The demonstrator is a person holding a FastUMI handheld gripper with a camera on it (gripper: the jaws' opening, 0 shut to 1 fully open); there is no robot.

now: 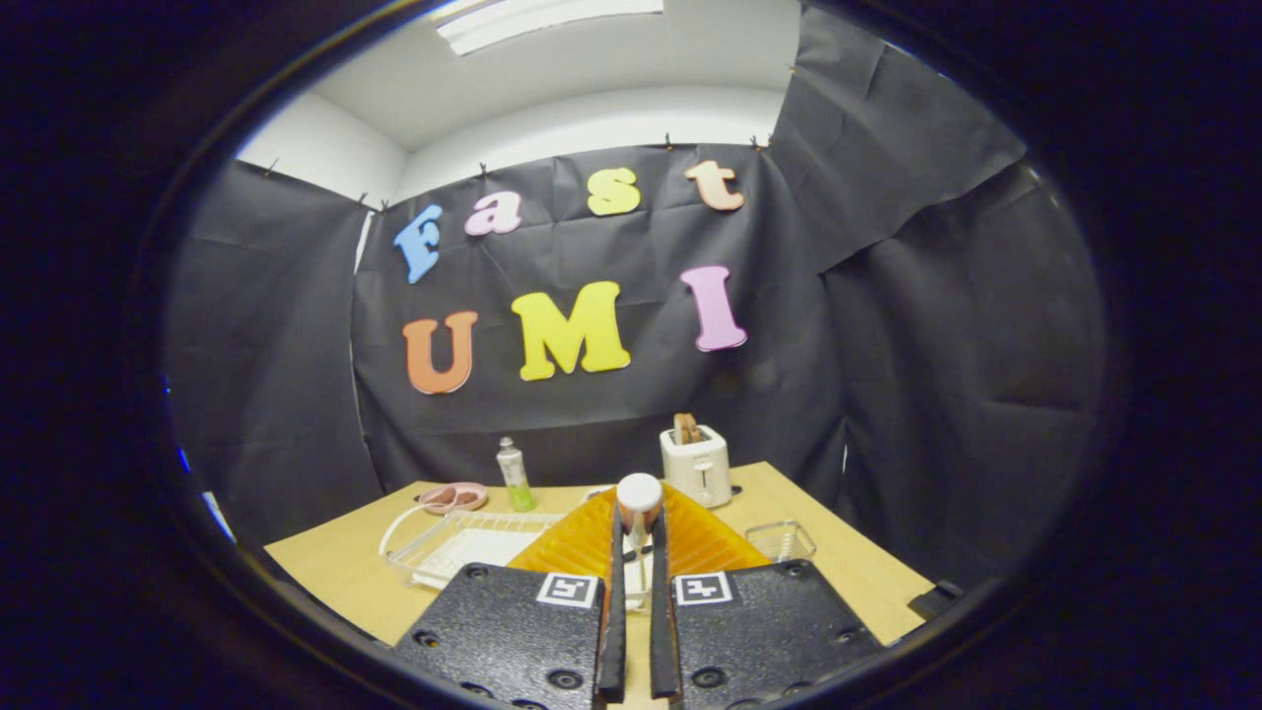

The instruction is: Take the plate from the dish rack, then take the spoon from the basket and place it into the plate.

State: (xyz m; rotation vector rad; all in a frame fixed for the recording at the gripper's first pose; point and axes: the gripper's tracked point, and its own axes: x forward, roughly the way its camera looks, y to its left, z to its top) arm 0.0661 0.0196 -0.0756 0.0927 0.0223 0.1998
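- Table (pixel 848 552): light wood top, running from the near edge under the gripper to the black cloth wall at the far side.
- Gripper (pixel 638 537): held above the near part of the table, pointing far. Its two fingers stood nearly together with only a narrow slot between them, clamped on the handle of the spoon (pixel 639 498).
- Dish rack (pixel 434 542): clear wire and plastic tray, lying left of the fingers, with a white sheet or tray in its bottom. Its right end was hidden behind the gripper.
- Toaster (pixel 696 465): white, at the far side of the table, just right of the spoon's bowl, with a brown slice standing out of the top slot.
- Plate (pixel 454 497): pink, shallow, lying flat on the table beyond the far left corner of the dish rack, well apart from the fingers.
- Basket (pixel 780 540): small, clear, wire-sided, on the table right of the fingers.
- Bottle (pixel 514 475): slim, upright, greenish at the base with a pale cap, just right of the plate and behind the rack.
- Spoon: upright between the fingertips, its rounded pale bowl uppermost, lifted clear of the table.
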